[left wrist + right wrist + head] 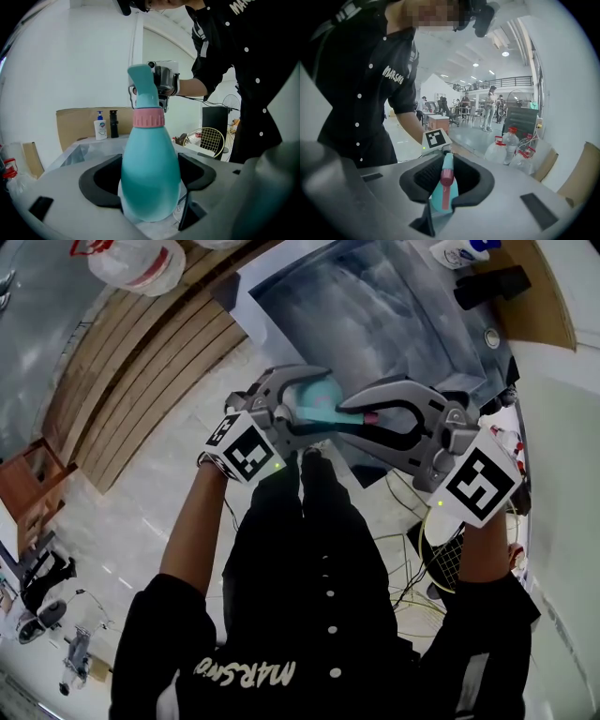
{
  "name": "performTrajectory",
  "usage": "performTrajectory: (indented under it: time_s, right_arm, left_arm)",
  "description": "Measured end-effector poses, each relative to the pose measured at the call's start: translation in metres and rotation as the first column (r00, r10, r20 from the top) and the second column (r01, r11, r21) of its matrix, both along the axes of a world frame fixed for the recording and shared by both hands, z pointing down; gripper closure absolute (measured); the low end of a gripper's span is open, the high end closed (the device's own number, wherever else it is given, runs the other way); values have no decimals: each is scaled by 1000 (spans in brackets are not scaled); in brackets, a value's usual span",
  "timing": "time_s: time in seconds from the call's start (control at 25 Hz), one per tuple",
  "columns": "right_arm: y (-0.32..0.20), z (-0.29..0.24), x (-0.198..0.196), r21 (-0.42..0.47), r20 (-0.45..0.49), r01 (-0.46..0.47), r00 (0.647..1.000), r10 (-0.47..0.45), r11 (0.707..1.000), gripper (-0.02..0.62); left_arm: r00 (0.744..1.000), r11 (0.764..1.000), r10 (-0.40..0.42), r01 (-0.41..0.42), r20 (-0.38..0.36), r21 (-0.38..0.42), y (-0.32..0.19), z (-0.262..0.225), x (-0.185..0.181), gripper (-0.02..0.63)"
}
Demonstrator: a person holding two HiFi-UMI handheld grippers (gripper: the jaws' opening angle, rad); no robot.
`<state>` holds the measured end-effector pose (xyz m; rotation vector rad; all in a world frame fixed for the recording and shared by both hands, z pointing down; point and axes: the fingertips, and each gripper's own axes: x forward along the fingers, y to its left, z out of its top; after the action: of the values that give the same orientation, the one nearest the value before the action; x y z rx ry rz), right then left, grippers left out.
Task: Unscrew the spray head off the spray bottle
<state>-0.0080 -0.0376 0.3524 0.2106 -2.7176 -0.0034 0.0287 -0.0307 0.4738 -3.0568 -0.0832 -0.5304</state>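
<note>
A teal spray bottle (pixel 150 173) with a pink collar (pixel 148 118) stands upright between my left gripper's (pixel 150 180) black pads, which press on both of its sides. In the head view the left gripper (pixel 314 407) holds the bottle body (pixel 319 395) above the person's lap. My right gripper (pixel 352 411) reaches in from the right, and its curved jaws ring the spray head (pixel 446 180). The head's pink trigger (pixel 446 174) lies in the hollow of the right gripper (pixel 446 171), with a dark gap on either side.
A table under a plastic sheet (pixel 375 306) lies ahead, with a soap pump bottle (pixel 100 127) and a black bottle (pixel 114 123) at its far edge. Water jugs (pixel 506 147) stand on the floor. A racket (pixel 209 140) and cables lie to the right.
</note>
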Motion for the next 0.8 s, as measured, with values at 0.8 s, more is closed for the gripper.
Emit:
performTrajectory:
  time_s: [0.8]
  right_arm:
    - [-19,-3,-3,-38,48,210,977,-209,977,486]
  left_arm:
    - [994,994,105,-105,-6,-26,-2,-3,-2,218]
